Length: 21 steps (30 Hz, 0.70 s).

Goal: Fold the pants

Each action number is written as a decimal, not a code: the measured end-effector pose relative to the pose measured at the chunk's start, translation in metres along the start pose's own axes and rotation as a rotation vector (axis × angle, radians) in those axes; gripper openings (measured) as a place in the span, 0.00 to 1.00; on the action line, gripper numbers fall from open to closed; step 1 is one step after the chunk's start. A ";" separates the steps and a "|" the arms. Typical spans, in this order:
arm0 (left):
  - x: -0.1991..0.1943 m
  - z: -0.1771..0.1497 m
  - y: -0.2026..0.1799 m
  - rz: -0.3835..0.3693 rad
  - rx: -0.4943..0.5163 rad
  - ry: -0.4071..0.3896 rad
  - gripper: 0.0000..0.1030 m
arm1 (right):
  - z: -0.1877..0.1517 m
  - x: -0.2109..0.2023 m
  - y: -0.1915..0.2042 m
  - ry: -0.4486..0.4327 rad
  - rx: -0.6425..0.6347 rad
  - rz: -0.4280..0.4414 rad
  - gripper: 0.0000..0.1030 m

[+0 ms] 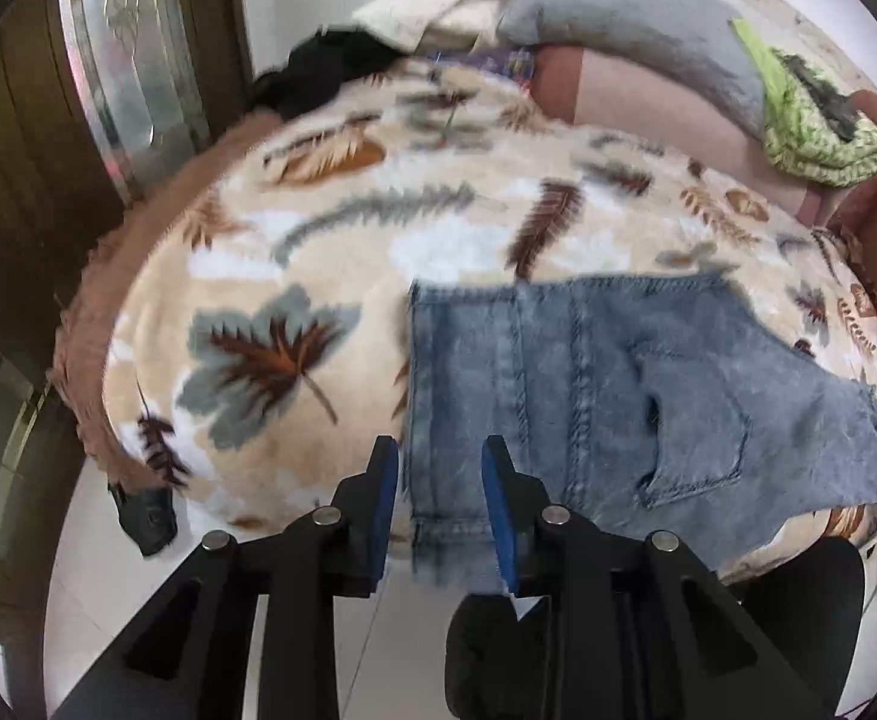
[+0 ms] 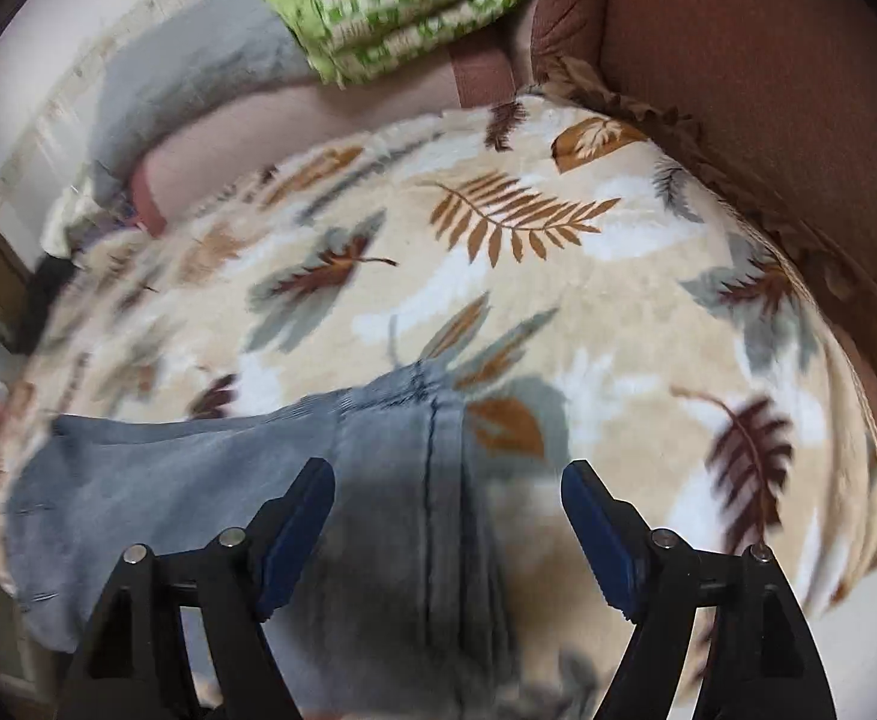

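Tools (image 1: 439, 450) (image 2: 447, 477) tilted down over jeans (image 1: 588, 396).

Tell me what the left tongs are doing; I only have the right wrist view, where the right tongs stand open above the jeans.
Observer: The left tongs are open too, above the jeans' straight left edge, gripping nothing.
Operator: Is a pocket facing up?
Observer: Yes, a back pocket faces up, towards the right of that view.
Operator: Anything off the bed?
Observer: A black object sits on the floor by the blanket's corner.
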State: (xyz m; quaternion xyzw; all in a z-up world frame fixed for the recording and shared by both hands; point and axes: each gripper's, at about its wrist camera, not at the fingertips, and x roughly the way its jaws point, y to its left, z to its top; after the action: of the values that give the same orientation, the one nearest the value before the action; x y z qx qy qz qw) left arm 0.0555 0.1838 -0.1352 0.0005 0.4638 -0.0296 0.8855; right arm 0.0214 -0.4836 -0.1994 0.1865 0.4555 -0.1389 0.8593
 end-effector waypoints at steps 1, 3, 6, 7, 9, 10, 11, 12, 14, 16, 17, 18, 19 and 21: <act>-0.004 0.003 -0.007 -0.010 0.018 -0.022 0.28 | 0.003 0.012 0.000 0.035 0.002 0.023 0.71; -0.006 0.008 -0.025 -0.035 0.065 -0.046 0.29 | 0.002 0.034 0.004 0.110 -0.007 0.019 0.32; 0.003 0.010 -0.050 -0.057 0.128 -0.050 0.29 | 0.005 0.029 0.010 0.062 -0.051 -0.057 0.14; 0.010 0.011 -0.060 -0.064 0.145 -0.041 0.29 | 0.009 0.024 0.008 0.039 -0.040 -0.063 0.11; 0.026 0.012 -0.077 -0.086 0.161 -0.018 0.29 | 0.015 0.017 0.000 0.004 0.003 -0.049 0.10; 0.034 0.013 -0.083 -0.091 0.168 -0.008 0.29 | 0.019 0.015 -0.002 -0.010 0.008 -0.065 0.08; 0.040 0.012 -0.088 -0.090 0.174 -0.004 0.29 | 0.023 0.015 -0.003 -0.022 0.006 -0.092 0.01; 0.049 0.013 -0.096 -0.079 0.186 -0.004 0.29 | 0.027 0.015 -0.009 -0.036 0.017 -0.109 0.01; 0.066 0.017 -0.107 -0.040 0.200 0.000 0.29 | 0.031 0.019 -0.020 -0.013 0.073 -0.081 0.02; 0.078 0.019 -0.111 -0.025 0.190 0.030 0.29 | 0.029 0.013 -0.021 -0.021 0.114 -0.038 0.02; 0.080 0.018 -0.110 -0.031 0.172 0.044 0.29 | 0.028 0.008 -0.017 -0.030 0.101 -0.010 0.05; 0.081 0.017 -0.108 -0.044 0.151 0.056 0.29 | 0.026 0.004 -0.005 -0.025 0.068 0.049 0.05; 0.080 0.014 -0.106 -0.054 0.140 0.056 0.29 | 0.024 0.003 0.011 0.004 0.022 0.120 0.05; 0.078 0.008 -0.102 -0.044 0.137 0.047 0.29 | 0.020 0.001 0.046 0.038 -0.067 0.205 0.07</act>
State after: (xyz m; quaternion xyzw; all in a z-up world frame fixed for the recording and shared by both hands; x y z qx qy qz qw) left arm 0.1012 0.0774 -0.1916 0.0515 0.4813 -0.0805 0.8713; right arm 0.0553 -0.4521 -0.1807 0.2057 0.4548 -0.0314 0.8659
